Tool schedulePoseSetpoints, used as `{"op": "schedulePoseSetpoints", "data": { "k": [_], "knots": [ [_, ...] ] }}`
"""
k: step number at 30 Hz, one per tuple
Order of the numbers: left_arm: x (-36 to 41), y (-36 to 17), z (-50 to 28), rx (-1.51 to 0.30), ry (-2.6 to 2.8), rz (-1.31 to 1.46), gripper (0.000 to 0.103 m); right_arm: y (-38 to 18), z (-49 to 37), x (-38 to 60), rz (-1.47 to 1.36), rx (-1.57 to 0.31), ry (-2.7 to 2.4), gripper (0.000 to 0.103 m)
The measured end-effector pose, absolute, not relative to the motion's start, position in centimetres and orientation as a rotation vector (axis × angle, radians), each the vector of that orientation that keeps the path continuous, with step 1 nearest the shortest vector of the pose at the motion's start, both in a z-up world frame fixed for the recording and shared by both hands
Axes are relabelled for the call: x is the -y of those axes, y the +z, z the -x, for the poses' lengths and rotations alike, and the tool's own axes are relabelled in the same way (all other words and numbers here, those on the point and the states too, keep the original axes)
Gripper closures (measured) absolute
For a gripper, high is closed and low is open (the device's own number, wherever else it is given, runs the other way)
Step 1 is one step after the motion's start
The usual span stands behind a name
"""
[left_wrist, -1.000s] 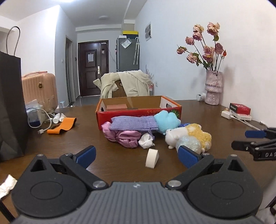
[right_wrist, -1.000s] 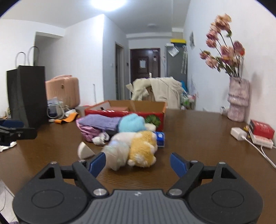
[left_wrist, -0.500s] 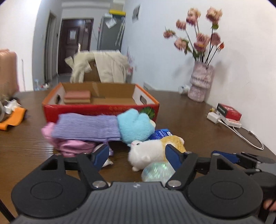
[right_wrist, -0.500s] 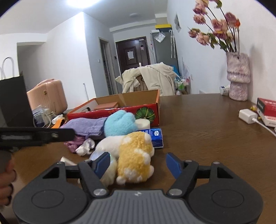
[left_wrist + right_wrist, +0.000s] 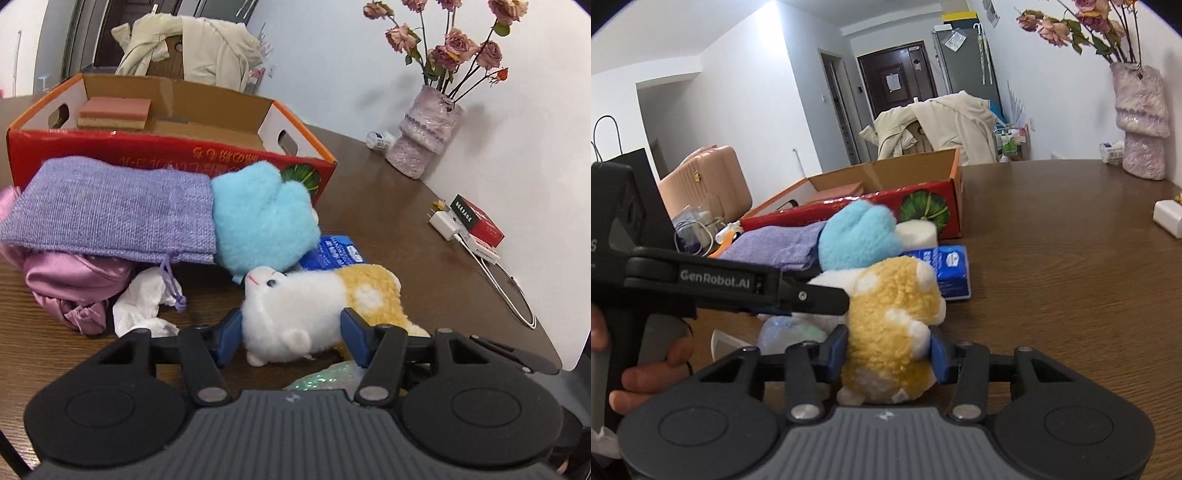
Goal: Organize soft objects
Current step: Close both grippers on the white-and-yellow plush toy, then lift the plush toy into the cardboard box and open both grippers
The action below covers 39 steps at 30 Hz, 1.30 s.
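A white and yellow plush toy (image 5: 321,299) lies on the brown table in front of a red cardboard box (image 5: 166,151). My left gripper (image 5: 291,334) is closing, its blue pads against both sides of the toy's white head. My right gripper (image 5: 888,350) is closing too, pads pressed into the toy's yellow rear (image 5: 894,295). The left gripper's black finger (image 5: 812,295) crosses the right wrist view. Behind the toy lie a blue plush (image 5: 262,225), a purple knit pouch (image 5: 107,206) and pink satin cloth (image 5: 70,280). A pink sponge (image 5: 114,110) sits in the box.
A blue tissue pack (image 5: 332,251), crumpled white tissue (image 5: 144,299) and a shimmery bag (image 5: 325,376) lie beside the toy. A vase of flowers (image 5: 424,136), a small red box (image 5: 476,221) and a charger with cable stand along the right wall. A pink suitcase (image 5: 705,181) is at the left.
Both grippers have come forward and lower onto the plush toy, and their jaws have narrowed around it. The left one swung right, away from the tape roll.
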<state>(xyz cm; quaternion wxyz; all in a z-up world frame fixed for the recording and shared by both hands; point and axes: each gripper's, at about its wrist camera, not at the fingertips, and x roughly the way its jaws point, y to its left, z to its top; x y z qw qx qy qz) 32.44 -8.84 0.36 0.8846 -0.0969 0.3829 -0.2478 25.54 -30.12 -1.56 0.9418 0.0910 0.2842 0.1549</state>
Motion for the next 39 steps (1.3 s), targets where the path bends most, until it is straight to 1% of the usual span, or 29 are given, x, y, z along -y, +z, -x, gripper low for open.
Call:
{"op": "schedulePoseSetpoints", "data": {
  "k": [6,16,23,26,33,39],
  "knots": [
    [8.6,2.7,-30.6,-0.706,-0.527,0.195,0.045,0.3,-24.4,30.2,-0.179,-0.522,0.327,0.059],
    [6.9,5.1,-27.5,-0.622,-0.527,0.202,0.048,2.9,-22.3,29.1,-0.164,-0.474,0.347,0.059],
    [6.0,6.7,-27.9,-0.571,-0.513,0.2,0.048,4.7,-23.3,28.2,-0.142,-0.446,0.37,0.06],
    [5.8,7.9,-29.5,-0.533,-0.518,0.19,0.048,6.3,-25.3,28.3,-0.134,-0.429,0.384,0.06],
    [6.1,9.3,-35.2,-0.515,-0.506,0.187,0.048,8.5,-31.8,28.4,-0.1,-0.424,0.393,0.06],
    [6.4,10.4,-43.8,-0.565,-0.505,0.177,0.048,9.4,-40.2,28.9,-0.135,-0.47,0.396,0.06]
  ]
}}
